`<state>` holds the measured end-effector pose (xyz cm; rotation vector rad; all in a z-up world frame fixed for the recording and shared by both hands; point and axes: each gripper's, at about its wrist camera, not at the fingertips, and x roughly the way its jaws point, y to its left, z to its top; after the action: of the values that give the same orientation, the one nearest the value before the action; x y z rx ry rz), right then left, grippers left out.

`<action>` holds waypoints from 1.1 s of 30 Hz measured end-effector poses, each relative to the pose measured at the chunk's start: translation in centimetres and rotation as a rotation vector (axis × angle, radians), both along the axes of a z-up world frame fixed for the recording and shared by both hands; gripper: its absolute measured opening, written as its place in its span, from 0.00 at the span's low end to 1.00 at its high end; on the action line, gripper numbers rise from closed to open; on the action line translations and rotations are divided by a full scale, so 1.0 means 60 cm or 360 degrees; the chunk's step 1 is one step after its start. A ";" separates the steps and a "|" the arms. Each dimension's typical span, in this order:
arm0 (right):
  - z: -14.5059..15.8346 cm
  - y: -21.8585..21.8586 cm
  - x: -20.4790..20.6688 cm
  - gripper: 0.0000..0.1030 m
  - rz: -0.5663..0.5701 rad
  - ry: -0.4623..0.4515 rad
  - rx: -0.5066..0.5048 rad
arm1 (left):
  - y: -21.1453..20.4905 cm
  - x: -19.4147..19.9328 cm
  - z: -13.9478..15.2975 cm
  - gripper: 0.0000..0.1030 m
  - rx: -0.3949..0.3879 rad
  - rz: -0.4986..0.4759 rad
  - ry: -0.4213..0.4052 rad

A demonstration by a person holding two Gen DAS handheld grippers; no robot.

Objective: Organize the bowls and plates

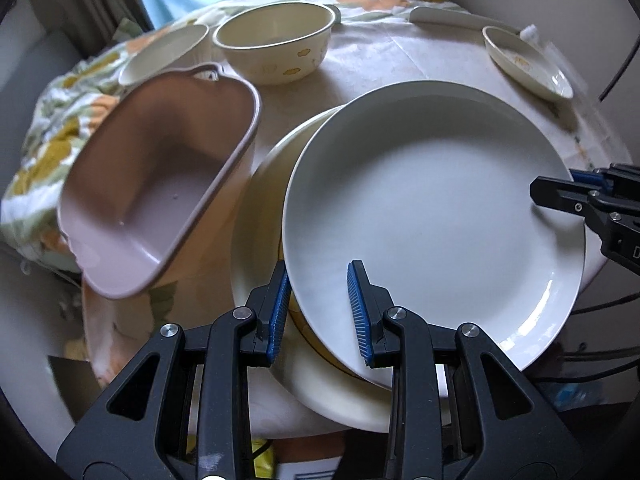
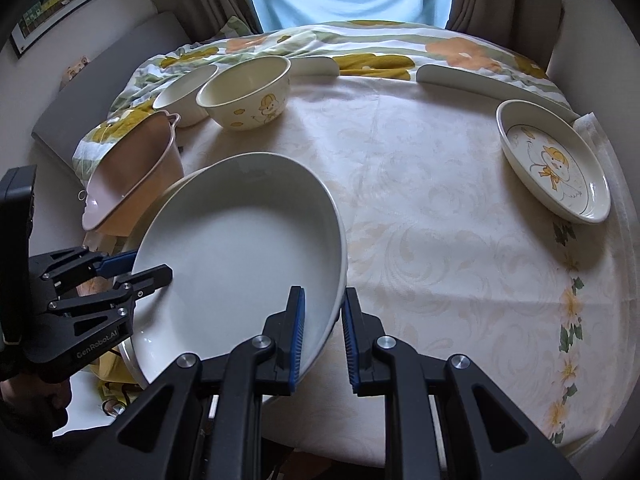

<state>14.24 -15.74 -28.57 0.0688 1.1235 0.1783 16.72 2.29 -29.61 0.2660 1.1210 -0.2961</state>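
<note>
Setting: floral-clothed table (image 2: 420, 200) by a window.
Grippers: left gripper (image 1: 320, 312) and right gripper (image 2: 323, 336) straddle white plate (image 2: 240, 264), fingers apart.
Left: duck plate (image 2: 554, 168), far bowls (image 2: 244, 96) unstacked.

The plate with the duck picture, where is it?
The duck plate sits alone at the table's far right in the right wrist view, apart from the big white plate both grippers straddle, beside a folded napkin.

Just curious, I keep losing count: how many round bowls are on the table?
2, both at the far left: the duck-print bowl and a plain one beside it, partly hidden. More may be out of view.
</note>
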 end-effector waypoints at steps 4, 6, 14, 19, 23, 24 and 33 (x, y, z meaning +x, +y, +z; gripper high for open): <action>0.000 0.018 -0.003 0.16 0.0038 -0.0026 -0.0109 | -0.008 -0.006 0.002 0.25 0.0128 -0.0023 -0.0062; -0.001 0.024 -0.003 0.16 0.0057 -0.0029 -0.0138 | -0.009 -0.010 0.002 0.25 0.0184 -0.0032 -0.0091; -0.005 0.041 -0.009 0.16 0.0122 -0.0046 -0.0283 | -0.018 -0.019 0.002 0.25 0.0266 -0.0043 -0.0129; -0.005 0.047 -0.006 0.16 0.0135 -0.0037 -0.0328 | -0.024 -0.025 0.004 0.25 0.0306 -0.0042 -0.0145; -0.006 0.054 -0.007 0.16 0.0144 -0.0027 -0.0369 | -0.023 -0.033 0.006 0.25 0.0323 -0.0042 -0.0159; -0.006 0.054 -0.007 0.16 0.0143 -0.0025 -0.0370 | -0.023 -0.034 0.006 0.25 0.0327 -0.0041 -0.0161; -0.005 0.063 -0.007 0.16 0.0148 -0.0036 -0.0409 | -0.016 -0.040 0.013 0.25 0.0370 -0.0017 -0.0196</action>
<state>13.84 -11.97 -28.87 -0.2139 1.1193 0.1162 14.34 1.30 -28.86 0.4903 1.0323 -0.1562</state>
